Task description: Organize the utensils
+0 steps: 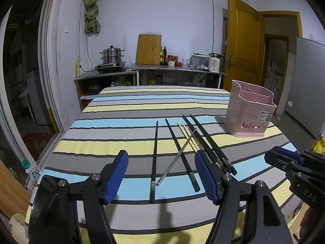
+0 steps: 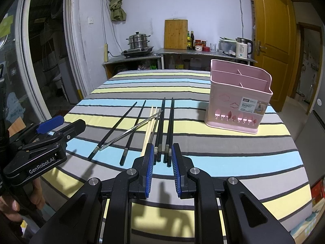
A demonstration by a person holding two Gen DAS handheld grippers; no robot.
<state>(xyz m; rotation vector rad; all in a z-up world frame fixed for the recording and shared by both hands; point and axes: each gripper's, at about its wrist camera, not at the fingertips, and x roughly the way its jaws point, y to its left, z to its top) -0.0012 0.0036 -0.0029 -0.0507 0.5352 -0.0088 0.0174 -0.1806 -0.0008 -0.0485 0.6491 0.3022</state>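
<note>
While hovering low over the striped desk [image 1: 121, 109], left gripper [image 1: 161, 174] spread wide, nothing between the pads. Right gripper [image 2: 161, 162] narrowly apart, straddling the butt ends of black chopsticks [image 2: 170, 126] without clamping them. Other chopsticks [image 2: 130, 130] fanned out at 10 o'clock of these. Pink basket [image 2: 237, 101] upright at 2 o'clock, well apart.

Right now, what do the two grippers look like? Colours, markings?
Both are matte black handheld frames with silver pivot bolts and blue ribbed finger pads. The left gripper carries white "GenRobot.AI" lettering on its body; the right gripper shows "DAS". No cables or sleeves visible.
</note>
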